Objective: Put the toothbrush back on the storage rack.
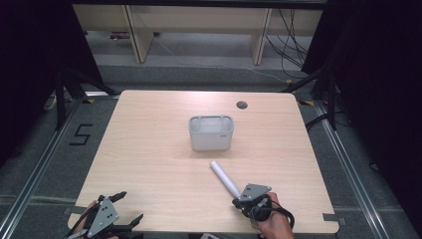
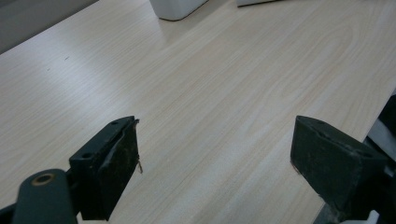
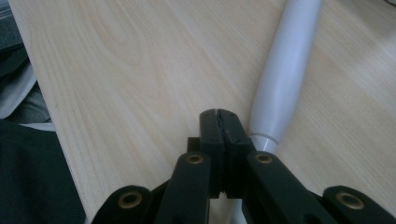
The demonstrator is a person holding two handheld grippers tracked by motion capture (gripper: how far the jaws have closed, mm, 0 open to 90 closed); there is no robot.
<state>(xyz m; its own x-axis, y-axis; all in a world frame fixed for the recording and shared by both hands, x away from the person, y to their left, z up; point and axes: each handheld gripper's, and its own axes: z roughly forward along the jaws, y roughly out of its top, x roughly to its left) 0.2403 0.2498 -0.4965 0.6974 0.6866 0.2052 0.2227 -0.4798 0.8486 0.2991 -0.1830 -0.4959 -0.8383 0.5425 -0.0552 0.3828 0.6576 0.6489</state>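
Closest to me, at the near edge of the table (image 1: 149, 149), my right gripper (image 3: 219, 116) has its jaws pressed together with nothing between them, tips resting just beside the near end of the white tube (image 3: 282, 79). From above, that tube (image 1: 224, 178) lies flat on the wood, slanting away from my right gripper (image 1: 238, 201) toward the white bin (image 1: 211, 133), which stands apart from it near the table's middle. My left gripper (image 2: 215, 154) hangs over bare wood at the near left corner with its jaws spread wide and holding nothing; it sits well apart from the tube in the high view (image 1: 119, 209). As I judge it, the work looks barely begun: the tube is not gripped or lifted, and the bin looks empty as far as I can tell. What remains, I think, is to open my right jaws around the tube, pinch it, and carry it over into the bin.
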